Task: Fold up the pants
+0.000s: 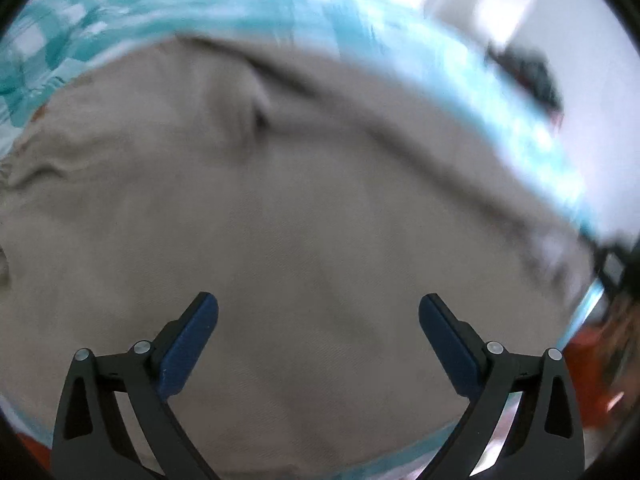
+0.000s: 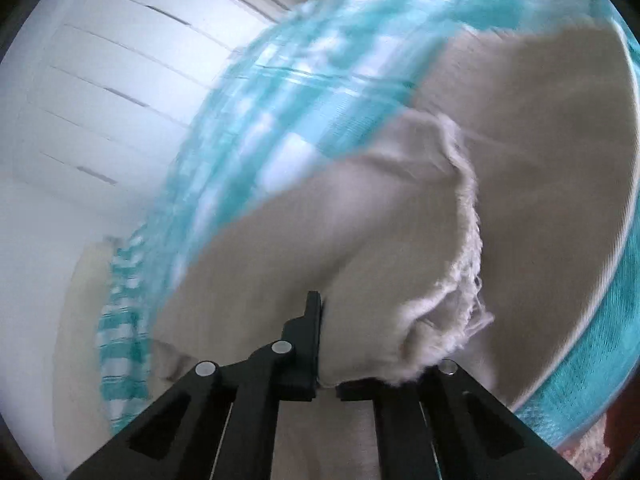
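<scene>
Beige pants (image 1: 280, 208) lie spread over a teal-and-white checked cloth (image 1: 120, 12). My left gripper (image 1: 318, 332) is open and empty, its blue pads (image 1: 188, 344) hovering just above the flat fabric. In the right wrist view my right gripper (image 2: 324, 320) is shut on a frayed hem of the pants (image 2: 420, 280), lifting that edge; the right finger is hidden under the fabric. More of the pants (image 2: 540, 140) lie behind on the checked cloth (image 2: 280, 100). Both views are motion-blurred.
A white wall with drawer fronts (image 2: 100, 80) stands to the left in the right wrist view. Something orange (image 1: 588, 360) sits beyond the cloth's right edge. A dark object (image 1: 528, 68) lies at the far right.
</scene>
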`<action>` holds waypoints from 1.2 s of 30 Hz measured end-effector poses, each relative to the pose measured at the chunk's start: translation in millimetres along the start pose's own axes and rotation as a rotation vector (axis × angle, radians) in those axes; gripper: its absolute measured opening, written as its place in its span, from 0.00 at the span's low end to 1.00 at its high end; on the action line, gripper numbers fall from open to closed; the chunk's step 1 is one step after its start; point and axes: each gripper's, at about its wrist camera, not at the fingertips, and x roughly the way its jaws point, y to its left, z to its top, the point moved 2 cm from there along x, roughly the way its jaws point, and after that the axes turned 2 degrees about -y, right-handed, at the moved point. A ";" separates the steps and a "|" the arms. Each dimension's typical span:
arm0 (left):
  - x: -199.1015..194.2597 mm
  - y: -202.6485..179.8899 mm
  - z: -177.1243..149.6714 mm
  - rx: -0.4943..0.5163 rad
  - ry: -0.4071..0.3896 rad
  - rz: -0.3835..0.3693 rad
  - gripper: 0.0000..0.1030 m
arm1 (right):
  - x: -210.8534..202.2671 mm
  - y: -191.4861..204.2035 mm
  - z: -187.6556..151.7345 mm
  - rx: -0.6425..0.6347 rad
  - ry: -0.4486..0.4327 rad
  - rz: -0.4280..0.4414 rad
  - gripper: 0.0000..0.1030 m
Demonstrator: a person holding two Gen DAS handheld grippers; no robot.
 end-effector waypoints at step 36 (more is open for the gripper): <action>-60.6 75.3 -4.4 -0.410 -0.140 -0.321 0.05 | -121.2 66.3 143.0 -0.551 0.052 0.282 0.04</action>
